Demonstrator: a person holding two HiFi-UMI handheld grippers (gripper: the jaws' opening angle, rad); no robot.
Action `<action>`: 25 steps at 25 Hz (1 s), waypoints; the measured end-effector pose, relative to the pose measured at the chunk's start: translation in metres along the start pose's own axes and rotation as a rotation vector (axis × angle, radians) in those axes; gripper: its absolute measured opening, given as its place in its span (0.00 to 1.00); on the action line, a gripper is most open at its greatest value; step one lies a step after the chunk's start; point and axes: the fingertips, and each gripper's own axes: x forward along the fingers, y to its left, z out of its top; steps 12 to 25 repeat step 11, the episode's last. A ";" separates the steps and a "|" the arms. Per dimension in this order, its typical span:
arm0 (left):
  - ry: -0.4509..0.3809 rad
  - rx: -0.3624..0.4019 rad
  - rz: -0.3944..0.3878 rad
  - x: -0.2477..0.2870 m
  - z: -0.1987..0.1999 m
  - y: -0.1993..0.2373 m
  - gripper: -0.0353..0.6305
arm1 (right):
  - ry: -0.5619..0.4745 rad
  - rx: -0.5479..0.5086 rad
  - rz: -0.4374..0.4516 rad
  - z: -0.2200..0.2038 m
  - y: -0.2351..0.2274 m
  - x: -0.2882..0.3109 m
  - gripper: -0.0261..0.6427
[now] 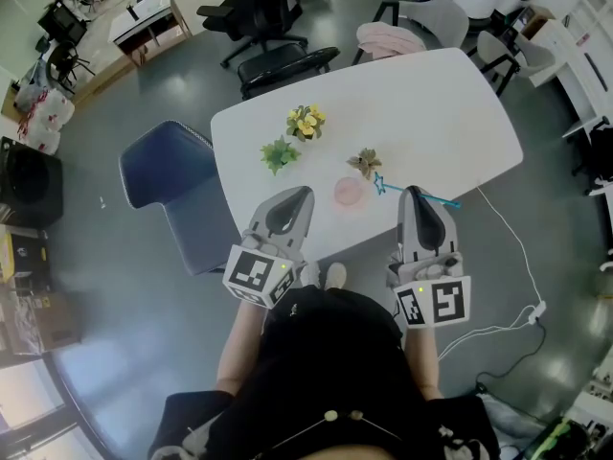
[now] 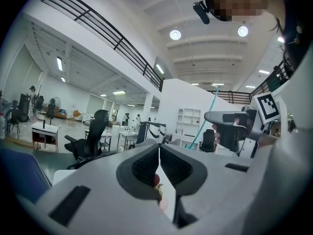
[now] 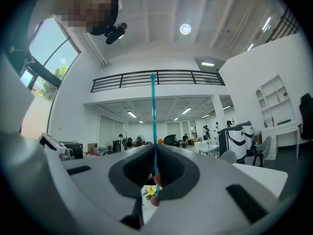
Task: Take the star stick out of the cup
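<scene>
The white surface [image 1: 431,113] fills the middle of the frame, with the left claw [image 1: 298,195] pinched together and empty at its near edge. The right claw [image 1: 416,195] is clamped on the star stick [image 1: 380,185]. The stick runs crosswise through it, its star end pointing left, just beside the pink cup [image 1: 349,193] and seemingly clear of it.

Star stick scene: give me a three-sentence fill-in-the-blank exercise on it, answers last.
1. The star stick is clamped in the gripper on the person's ____ side.
2. The cup on the table is ____ in colour.
3. The small plant farthest from the person has ____ flowers.
Missing words: right; pink; yellow.
</scene>
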 end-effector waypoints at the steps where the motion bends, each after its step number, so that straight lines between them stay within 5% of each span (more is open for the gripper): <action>1: 0.000 0.000 -0.001 0.000 0.000 -0.001 0.07 | 0.001 0.000 0.000 0.000 0.000 0.000 0.06; 25: 0.004 0.006 -0.001 0.001 0.004 -0.003 0.07 | 0.013 0.005 0.004 0.001 -0.003 0.001 0.06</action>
